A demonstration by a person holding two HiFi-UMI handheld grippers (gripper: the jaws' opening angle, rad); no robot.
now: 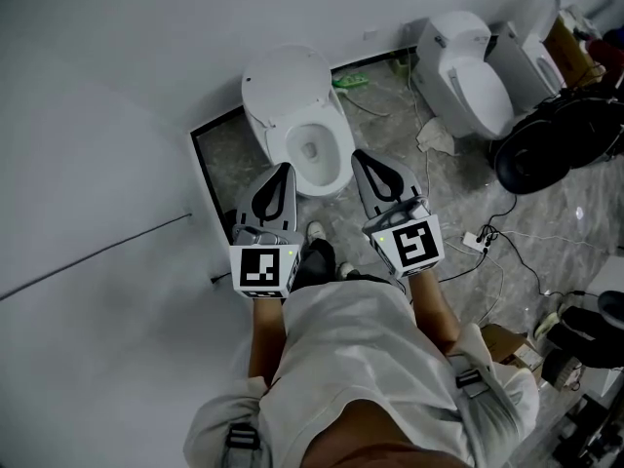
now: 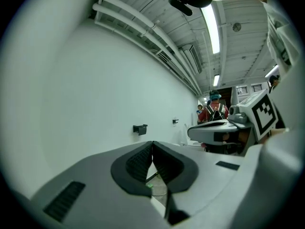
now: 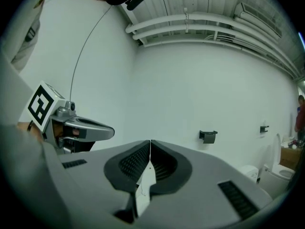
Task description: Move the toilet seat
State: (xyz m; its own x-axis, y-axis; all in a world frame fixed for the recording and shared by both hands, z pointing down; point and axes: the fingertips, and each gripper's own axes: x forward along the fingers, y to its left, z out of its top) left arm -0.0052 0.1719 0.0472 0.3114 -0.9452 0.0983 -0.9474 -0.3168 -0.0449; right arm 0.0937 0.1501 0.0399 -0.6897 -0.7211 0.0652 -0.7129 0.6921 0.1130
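Observation:
A white toilet (image 1: 289, 91) stands against the wall in the head view, its bowl open toward me. The seat ring (image 1: 338, 142) lies around the bowl, and the raised lid (image 1: 283, 78) sits behind it. My left gripper (image 1: 286, 168) hangs over the bowl's front left edge, jaws shut and empty. The right gripper (image 1: 357, 154) hangs beside the bowl's front right edge, also shut with nothing in it. In both gripper views the black pads meet at the tip, on the left gripper (image 2: 152, 142) and on the right gripper (image 3: 150, 141), and both point level at the white wall. Neither gripper view shows the toilet.
A second white toilet (image 1: 468, 74) stands at the upper right, next to a black round object (image 1: 548, 144). Cables and a power strip (image 1: 475, 241) lie on the grey floor to the right. A black wall holder (image 3: 208, 136) is mounted on the wall ahead. People stand far off.

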